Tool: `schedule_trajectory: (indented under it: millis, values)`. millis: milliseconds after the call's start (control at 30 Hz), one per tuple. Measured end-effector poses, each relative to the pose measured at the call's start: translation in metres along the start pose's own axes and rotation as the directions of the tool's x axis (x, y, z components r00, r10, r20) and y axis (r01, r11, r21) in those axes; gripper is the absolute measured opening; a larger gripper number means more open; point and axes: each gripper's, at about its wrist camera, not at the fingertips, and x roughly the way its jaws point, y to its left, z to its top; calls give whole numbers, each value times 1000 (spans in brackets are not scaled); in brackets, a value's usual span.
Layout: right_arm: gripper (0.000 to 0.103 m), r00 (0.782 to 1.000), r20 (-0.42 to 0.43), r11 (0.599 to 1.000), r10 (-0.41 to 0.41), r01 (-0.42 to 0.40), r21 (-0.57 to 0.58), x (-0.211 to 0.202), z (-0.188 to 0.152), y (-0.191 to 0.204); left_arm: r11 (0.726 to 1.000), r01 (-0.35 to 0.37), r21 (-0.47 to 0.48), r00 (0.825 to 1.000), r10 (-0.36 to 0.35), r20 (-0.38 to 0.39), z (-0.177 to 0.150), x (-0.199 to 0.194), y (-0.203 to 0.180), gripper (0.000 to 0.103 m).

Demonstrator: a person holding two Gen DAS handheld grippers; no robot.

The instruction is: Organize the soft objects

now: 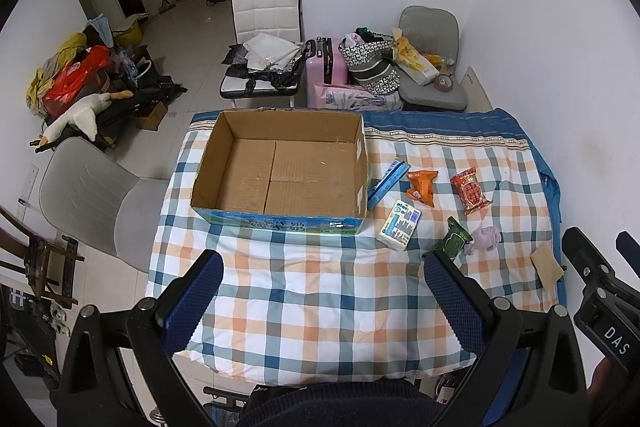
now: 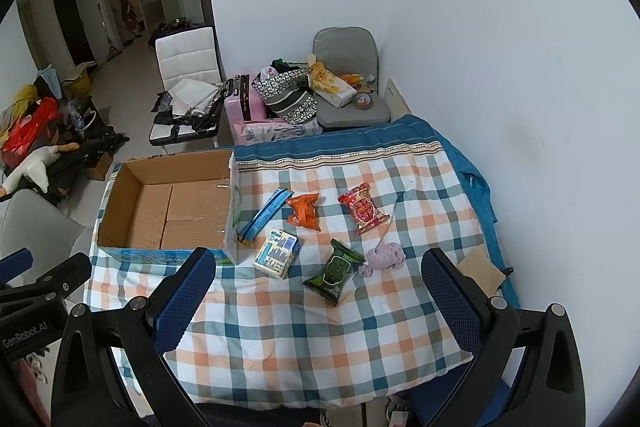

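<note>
An open, empty cardboard box (image 1: 280, 171) (image 2: 168, 211) stands on the checked quilt at the left. To its right lie a blue pouch (image 1: 387, 183) (image 2: 264, 214), an orange snack pack (image 1: 422, 187) (image 2: 304, 211), a red snack pack (image 1: 471, 190) (image 2: 363, 207), a white tissue pack (image 1: 400, 230) (image 2: 277, 253), a green pack (image 1: 454, 238) (image 2: 334, 271) and a lilac scrunchie (image 1: 486, 239) (image 2: 382, 255). My left gripper (image 1: 322, 277) is open and empty above the near quilt. My right gripper (image 2: 318, 277) is open and empty, just short of the green pack.
A brown paper piece (image 1: 546, 265) (image 2: 480, 267) lies at the quilt's right edge by the white wall. A grey chair (image 1: 96, 195) stands left of the table. A white chair (image 1: 264, 39), pink suitcase (image 1: 326, 61) and bags stand behind it.
</note>
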Motion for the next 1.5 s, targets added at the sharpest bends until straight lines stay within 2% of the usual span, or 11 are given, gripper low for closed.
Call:
schedule_trajectory:
  millis: [1500]
  values:
    - [103,1000,9,1000,1,-1,4,-1,-1,-1,1000,1,-1,1000,-1,18,4,-3,0,103]
